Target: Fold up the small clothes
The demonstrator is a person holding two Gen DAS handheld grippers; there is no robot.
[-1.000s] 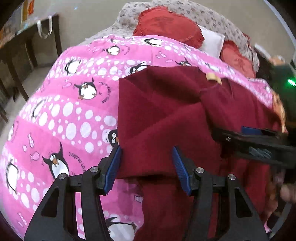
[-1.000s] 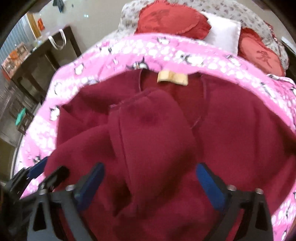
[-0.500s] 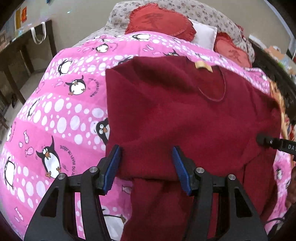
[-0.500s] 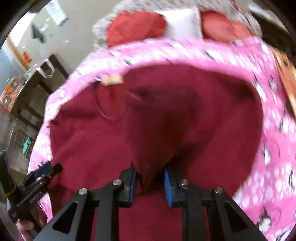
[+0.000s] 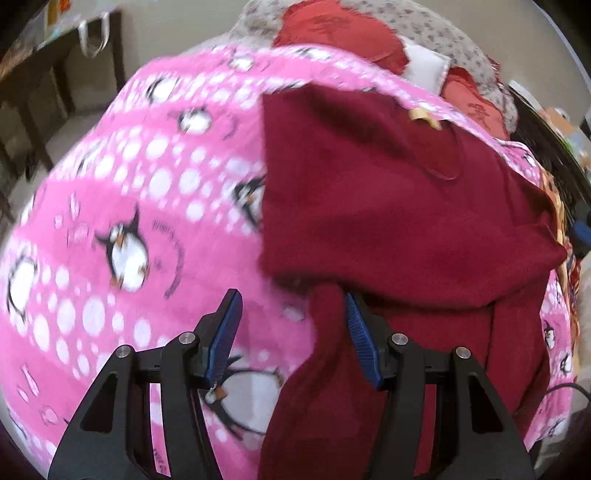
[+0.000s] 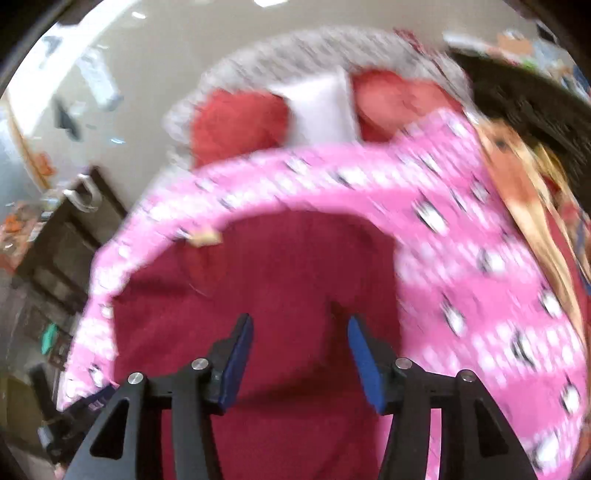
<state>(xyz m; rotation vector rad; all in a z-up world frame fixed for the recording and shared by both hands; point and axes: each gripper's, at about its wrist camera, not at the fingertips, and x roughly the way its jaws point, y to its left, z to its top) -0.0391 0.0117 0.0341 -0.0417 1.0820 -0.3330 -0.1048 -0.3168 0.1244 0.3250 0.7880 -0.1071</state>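
So the dark red fleece top [image 5: 399,206] is lying spread on the pink penguin blanket [image 5: 122,206] on the bed, centre-right in the left wrist view. Left gripper [image 5: 291,332] fingers are spread with nothing pinched; the right gripper [image 6: 300,354] is opening over the fabric, empty. Looks soft, floppy and light, so I'd grab a hem corner or the sleeve edge

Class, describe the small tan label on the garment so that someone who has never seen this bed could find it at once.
Start at the bed, covered by a pink penguin blanket. On it lies a dark red garment. At the garment's far edge, nearest the red cushions, sits the tan label: the only pale patch on the plain red cloth.
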